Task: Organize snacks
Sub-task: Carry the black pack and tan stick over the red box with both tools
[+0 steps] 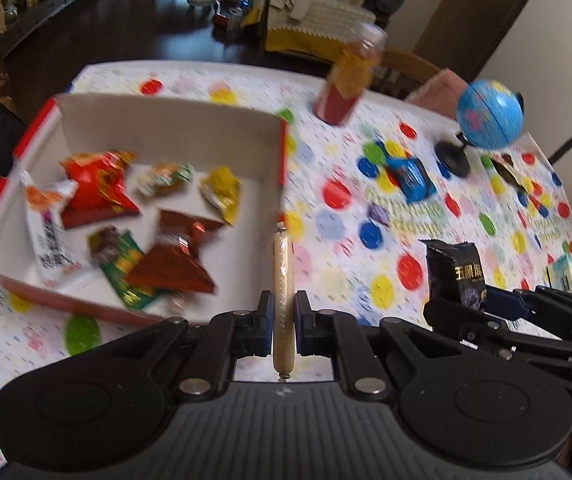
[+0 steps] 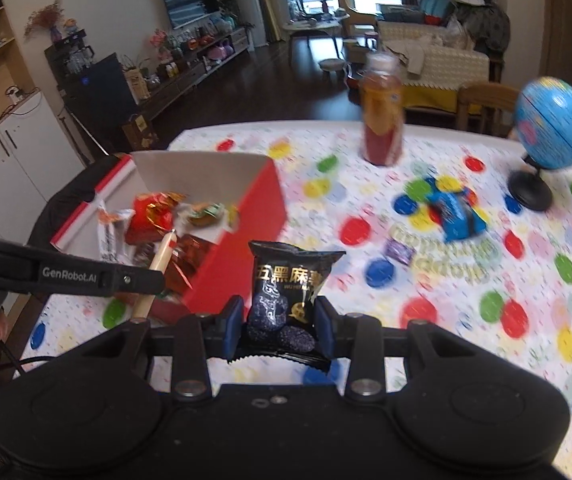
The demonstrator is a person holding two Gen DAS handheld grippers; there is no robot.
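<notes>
The job looks well past halfway: the box [image 1: 174,136] already holds a heap of packets, among them a red bag [image 1: 98,188], a yellow packet [image 1: 222,192] and a brown packet [image 1: 178,256]. Two more are in hand. The left gripper [image 1: 284,316] has its fingers clamped on a sausage stick [image 1: 283,280], held just at the box's near right corner, and the right gripper [image 2: 280,320] has its fingers clamped on a black packet [image 2: 290,284] above the worktop [image 2: 466,280], beside the box's red wall. Still lying loose on the spotted cloth are a blue packet [image 2: 456,216] and a small purple sweet [image 2: 400,250]; a dark wrapper [image 1: 508,172] near the globe [image 1: 490,114] may be another. Motion blur smears the bottle [image 2: 382,116] and most labels, and the worktop's right edge is cut off, so more snacks may lie there unseen.
</notes>
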